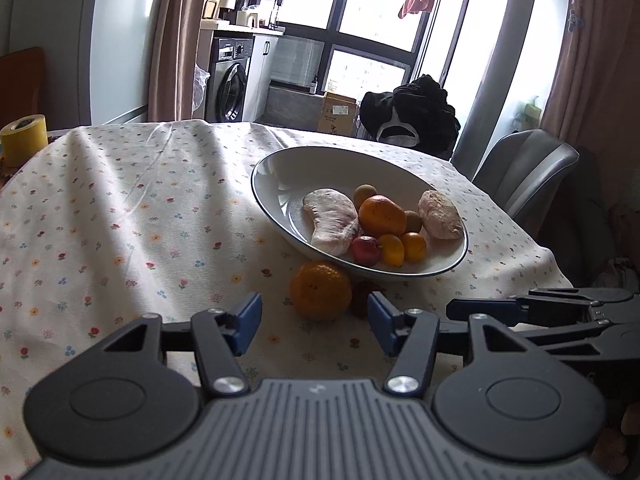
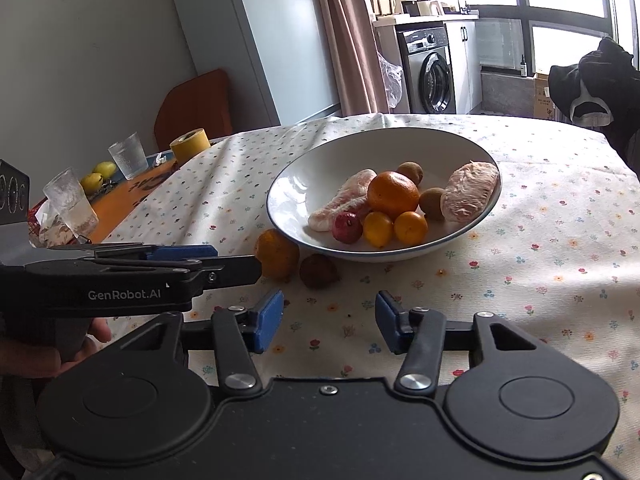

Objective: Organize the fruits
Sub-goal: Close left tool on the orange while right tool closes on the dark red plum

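Orange tangerine (image 1: 320, 290) and a dark red fruit (image 2: 318, 271) lie on the cloth (image 1: 120, 208) just beside the bowl (image 1: 280, 168), so the left gripper (image 1: 314, 320) and right gripper (image 2: 329, 320) each approach part-open and empty.

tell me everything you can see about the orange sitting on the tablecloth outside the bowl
The orange is round and deep orange, with a slightly dimpled peel and a small stem dimple facing up. It looks whole and unpeeled. It rests on the floral tablecloth just in front of the white bowl, close under its rim. A small dark red fruit lies right beside it, possibly touching. The left gripper is lined up with it, its jaws apart and not touching it.
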Motion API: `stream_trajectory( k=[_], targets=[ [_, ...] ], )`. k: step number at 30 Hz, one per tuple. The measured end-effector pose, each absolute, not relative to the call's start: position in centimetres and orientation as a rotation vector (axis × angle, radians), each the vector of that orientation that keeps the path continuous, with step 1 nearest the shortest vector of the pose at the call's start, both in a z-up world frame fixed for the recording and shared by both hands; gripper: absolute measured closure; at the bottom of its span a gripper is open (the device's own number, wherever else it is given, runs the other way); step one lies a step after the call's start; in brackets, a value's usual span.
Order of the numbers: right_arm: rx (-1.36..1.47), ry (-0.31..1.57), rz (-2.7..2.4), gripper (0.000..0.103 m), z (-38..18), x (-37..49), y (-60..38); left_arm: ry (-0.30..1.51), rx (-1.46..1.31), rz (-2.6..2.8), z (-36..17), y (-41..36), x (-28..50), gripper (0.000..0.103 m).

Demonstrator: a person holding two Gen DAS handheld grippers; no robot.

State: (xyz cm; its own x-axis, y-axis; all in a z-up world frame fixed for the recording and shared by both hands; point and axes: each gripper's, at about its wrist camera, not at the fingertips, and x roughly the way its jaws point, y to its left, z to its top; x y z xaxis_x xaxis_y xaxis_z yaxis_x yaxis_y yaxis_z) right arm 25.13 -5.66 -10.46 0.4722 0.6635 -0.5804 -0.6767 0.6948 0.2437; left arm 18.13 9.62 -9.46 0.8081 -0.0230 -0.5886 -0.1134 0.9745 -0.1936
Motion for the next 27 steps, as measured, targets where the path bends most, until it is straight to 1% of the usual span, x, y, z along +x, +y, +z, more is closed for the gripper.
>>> stream_trajectory(
  k=[2, 6, 9, 11, 27],
  targets=[
    [-0.020, 0.706, 0.823, 0.057, -10.6, 25.3, -5.6, 0.634, -0.222, 0.046, -9.6, 9.5, 18.5, 0.047],
    [-0.017, 0.714, 0.822, 0.057, -10.9, 25.8, -5.5, 0.644, -0.210, 0.041, -10.1, 9.4, 19.2, 0.051],
    [-0.017, 0.715, 0.824, 0.057, -10.9, 25.9, -5.5, 0.648, -0.205, 0.037, -10.4, 9.2, 19.7, 0.058],
    [-0.014, 0.716, 0.821, 0.057, -10.9, 26.1, -5.6, 0.645, -0.200, 0.036, -10.5, 9.1, 19.7, 0.067],
    [-0.043, 0.714, 0.835, 0.057, -11.1, 26.5, -3.5, 0.626, -0.234, 0.067, -10.0, 10.7, 17.7, 0.068]
  ],
)
